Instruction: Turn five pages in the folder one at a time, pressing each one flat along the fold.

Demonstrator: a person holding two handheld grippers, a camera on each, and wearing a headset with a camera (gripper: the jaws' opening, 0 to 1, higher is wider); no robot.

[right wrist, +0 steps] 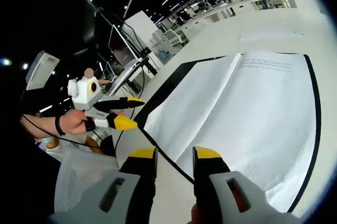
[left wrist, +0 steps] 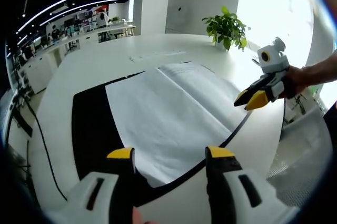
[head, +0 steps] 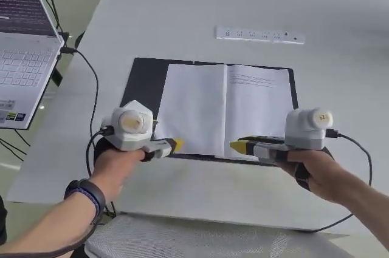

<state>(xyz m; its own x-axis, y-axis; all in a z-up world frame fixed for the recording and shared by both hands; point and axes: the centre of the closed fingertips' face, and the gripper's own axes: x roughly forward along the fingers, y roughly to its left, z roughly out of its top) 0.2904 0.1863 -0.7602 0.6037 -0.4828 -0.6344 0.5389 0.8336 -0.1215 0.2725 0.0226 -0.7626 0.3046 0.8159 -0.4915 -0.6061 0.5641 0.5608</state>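
**Two tools at the near edge of the open folder**

We see the folder (head: 141,85) lying open and flat on the white tabletop (head: 182,15), with its black cover showing around the white pages. The left page (head: 191,109) and the right page (head: 258,109) meet at the fold in the middle.

Our left tool (head: 176,144) sits just off the folder's near left edge. Its jaws are spread wide and hold nothing, as the left gripper view shows (left wrist: 169,153). Our right tool (head: 234,147) is at the near edge of the right page, with its jaws a little apart and nothing between them (right wrist: 175,153).

A laptop (head: 18,45) stands at far left, and a power strip (head: 260,34) lies beyond the folder.
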